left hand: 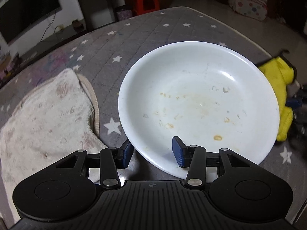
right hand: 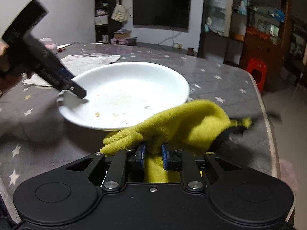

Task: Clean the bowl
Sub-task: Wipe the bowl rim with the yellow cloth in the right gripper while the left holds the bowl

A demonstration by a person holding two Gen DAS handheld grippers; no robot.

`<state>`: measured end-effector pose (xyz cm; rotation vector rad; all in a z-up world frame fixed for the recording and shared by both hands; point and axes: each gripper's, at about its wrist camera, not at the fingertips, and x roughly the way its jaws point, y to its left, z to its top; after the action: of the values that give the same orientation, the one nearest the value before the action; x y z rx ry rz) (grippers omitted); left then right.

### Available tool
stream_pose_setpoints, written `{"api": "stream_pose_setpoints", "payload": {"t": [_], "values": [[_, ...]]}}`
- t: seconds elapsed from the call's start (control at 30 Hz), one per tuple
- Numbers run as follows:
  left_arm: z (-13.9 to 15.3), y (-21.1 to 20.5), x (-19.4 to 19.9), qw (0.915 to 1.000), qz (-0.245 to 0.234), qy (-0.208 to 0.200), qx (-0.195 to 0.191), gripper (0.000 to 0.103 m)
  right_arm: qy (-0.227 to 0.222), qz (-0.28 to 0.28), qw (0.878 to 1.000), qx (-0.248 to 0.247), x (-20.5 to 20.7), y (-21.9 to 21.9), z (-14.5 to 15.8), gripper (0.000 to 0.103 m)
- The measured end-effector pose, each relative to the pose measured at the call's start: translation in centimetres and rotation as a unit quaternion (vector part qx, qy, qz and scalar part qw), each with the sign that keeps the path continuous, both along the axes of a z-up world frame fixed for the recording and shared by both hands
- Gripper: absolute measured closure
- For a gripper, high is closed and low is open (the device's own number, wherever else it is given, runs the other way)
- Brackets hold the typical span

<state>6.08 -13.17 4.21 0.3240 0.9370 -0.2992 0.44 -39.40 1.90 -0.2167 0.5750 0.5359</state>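
A pale towel (left hand: 46, 115) lies crumpled at the left on the grey star-patterned surface (left hand: 145, 32). Just right of it sits the white bowl (left hand: 199, 103), in the middle of the surface, with brownish smears and dried bits across its inside. The left claw (left hand: 152, 152) stands with its fingers apart, straddling the near rim of the bowl: one blue pad (left hand: 127, 154) outside the rim, the other over the inside. At the right edge of the bowl, the right claw (right hand: 153, 155) is clamped on a yellow cloth (right hand: 184, 126), which bunches up beside the rim and drapes over the surface. A red stool (right hand: 256, 70) stands on the floor far right.
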Motion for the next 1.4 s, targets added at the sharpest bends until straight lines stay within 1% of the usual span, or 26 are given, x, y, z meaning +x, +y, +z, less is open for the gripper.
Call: {"api": "stream_pose_setpoints", "payload": {"t": [0.2, 0.3, 0.53, 0.73, 0.83, 0.9, 1.03, 1.07, 1.1, 1.13, 1.2, 1.23, 1.27, 1.3, 1.4], "values": [[0.3, -0.1, 0.4, 0.9998, -0.016, -0.008, 0.010, 0.055, -0.004, 0.002, 1.000, 0.008, 1.9, -0.5, 0.2, 0.083], [0.1, 0.1, 0.9, 0.9997, -0.023, -0.006, 0.011, 0.055, -0.006, 0.004, 1.000, 0.009, 2.6, -0.6, 0.2, 0.083], [-0.1, 0.6, 1.1, 0.9994, -0.032, -0.002, 0.010, 0.055, -0.013, -0.011, 1.000, 0.009, 3.7, -0.6, 0.0, 0.083], [-0.1, 0.6, 1.0, 0.9994, -0.033, -0.003, 0.008, 0.055, -0.017, -0.035, 0.999, 0.008, 5.2, -0.9, 0.1, 0.083], [-0.1, 0.6, 0.9, 0.9995, -0.032, -0.004, 0.008, 0.055, -0.017, -0.059, 0.998, 0.007, 5.6, -1.1, 0.4, 0.083], [-0.1, 0.6, 0.7, 0.9994, -0.035, -0.003, 0.005, 0.055, -0.017, -0.072, 0.997, 0.006, 5.6, -1.3, 0.6, 0.083], [-0.1, 0.6, 0.2, 0.9993, -0.036, -0.004, -0.001, 0.055, -0.020, -0.108, 0.994, 0.021, 4.9, -2.0, 1.5, 0.082], [-0.1, 0.6, 0.1, 0.9994, -0.035, -0.005, -0.002, 0.055, -0.022, -0.119, 0.992, 0.028, 4.6, -2.2, 1.9, 0.081], [-0.1, 0.6, 0.1, 0.9994, -0.035, -0.005, -0.003, 0.055, -0.024, -0.129, 0.991, 0.034, 4.3, -2.5, 2.2, 0.074], [0.0, 0.6, -0.1, 0.9994, -0.034, -0.006, -0.004, 0.055, -0.026, -0.142, 0.988, 0.046, 4.1, -2.8, 2.5, 0.071], [0.0, 0.6, -0.3, 0.9994, -0.033, -0.006, -0.006, 0.055, -0.029, -0.151, 0.986, 0.069, 3.7, -3.2, 3.1, 0.070], [0.0, 0.6, -0.4, 0.9994, -0.033, -0.005, -0.008, 0.055, -0.031, -0.153, 0.985, 0.076, 3.5, -3.4, 3.3, 0.068], [0.0, 0.6, -0.5, 0.9994, -0.034, -0.005, -0.009, 0.055, -0.032, -0.162, 0.981, 0.096, 3.3, -3.6, 3.8, 0.065], [0.0, 0.6, -0.6, 0.9994, -0.034, -0.004, -0.010, 0.055, -0.032, -0.160, 0.981, 0.102, 3.4, -3.4, 4.0, 0.062], [0.0, 0.5, -1.0, 0.9993, -0.034, -0.004, -0.012, 0.055, -0.040, -0.160, 0.983, 0.078, 3.9, -2.3, 4.0, 0.059]]}}
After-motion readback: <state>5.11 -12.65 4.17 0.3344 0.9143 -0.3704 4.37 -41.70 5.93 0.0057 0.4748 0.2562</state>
